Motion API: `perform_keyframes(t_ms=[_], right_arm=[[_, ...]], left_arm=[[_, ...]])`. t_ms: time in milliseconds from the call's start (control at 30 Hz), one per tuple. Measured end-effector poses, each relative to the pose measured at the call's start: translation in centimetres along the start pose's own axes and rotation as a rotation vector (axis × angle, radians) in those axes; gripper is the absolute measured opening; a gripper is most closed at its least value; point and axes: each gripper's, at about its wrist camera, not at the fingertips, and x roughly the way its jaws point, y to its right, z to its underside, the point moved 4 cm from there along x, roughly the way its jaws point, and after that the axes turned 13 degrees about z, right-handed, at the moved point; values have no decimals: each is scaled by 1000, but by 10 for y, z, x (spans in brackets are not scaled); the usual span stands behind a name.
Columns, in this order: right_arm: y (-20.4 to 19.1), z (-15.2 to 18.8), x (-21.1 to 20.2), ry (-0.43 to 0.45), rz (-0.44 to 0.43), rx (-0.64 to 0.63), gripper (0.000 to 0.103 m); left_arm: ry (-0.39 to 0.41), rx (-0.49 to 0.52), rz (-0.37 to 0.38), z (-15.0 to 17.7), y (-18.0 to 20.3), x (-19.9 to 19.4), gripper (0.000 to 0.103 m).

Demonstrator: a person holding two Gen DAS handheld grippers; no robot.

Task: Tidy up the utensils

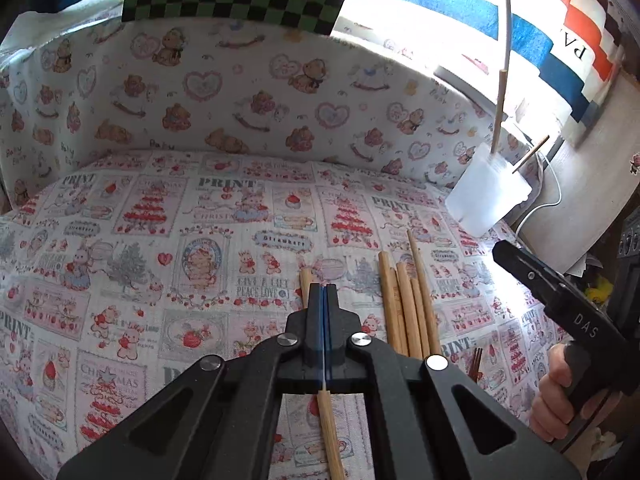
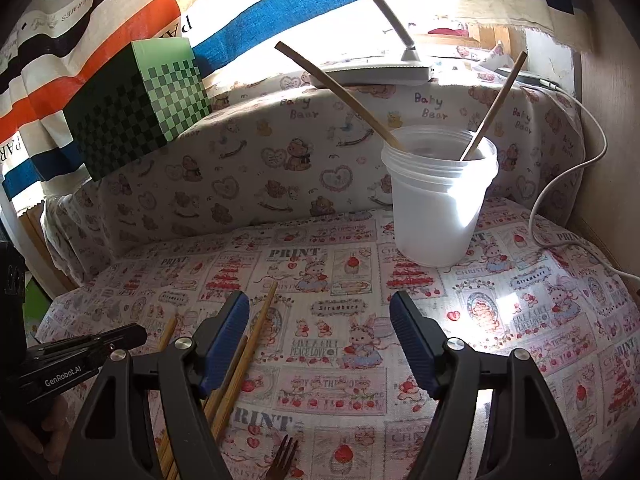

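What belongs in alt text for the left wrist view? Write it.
The left gripper is shut on a chopstick above a printed tablecloth. More chopsticks lie loose to its right, and a white cup holding two sticks stands beyond.

Right tongs gape above the cloth; two chopsticks lean in the cup.

We find ourselves in a home: a bench under a strawberry-and-bunny print cloth, a teddy-bear "Baby Bear" fabric draped behind it, striped curtains at a sunlit window, a white desk lamp and its trailing cable.
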Motion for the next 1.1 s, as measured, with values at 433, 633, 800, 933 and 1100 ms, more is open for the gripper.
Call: perform_keyframes(t_ms=[433, 633, 800, 933, 1100], right_arm=[[-5, 10, 10, -189, -245, 87, 75], [-25, 22, 13, -226, -263, -2, 54], [-52, 42, 19, -270, -211, -106, 37], [-56, 47, 24, -269, -149, -127, 31], [-64, 51, 22, -251, -129, -146, 29]], left_arm=[[99, -107, 118, -16, -13, -36, 0], [34, -45, -76, -8, -18, -25, 1], [7, -38, -179, -4, -21, -19, 20], [15, 39, -260, -3, -14, -16, 41], [11, 46, -268, -2, -11, -11, 67]])
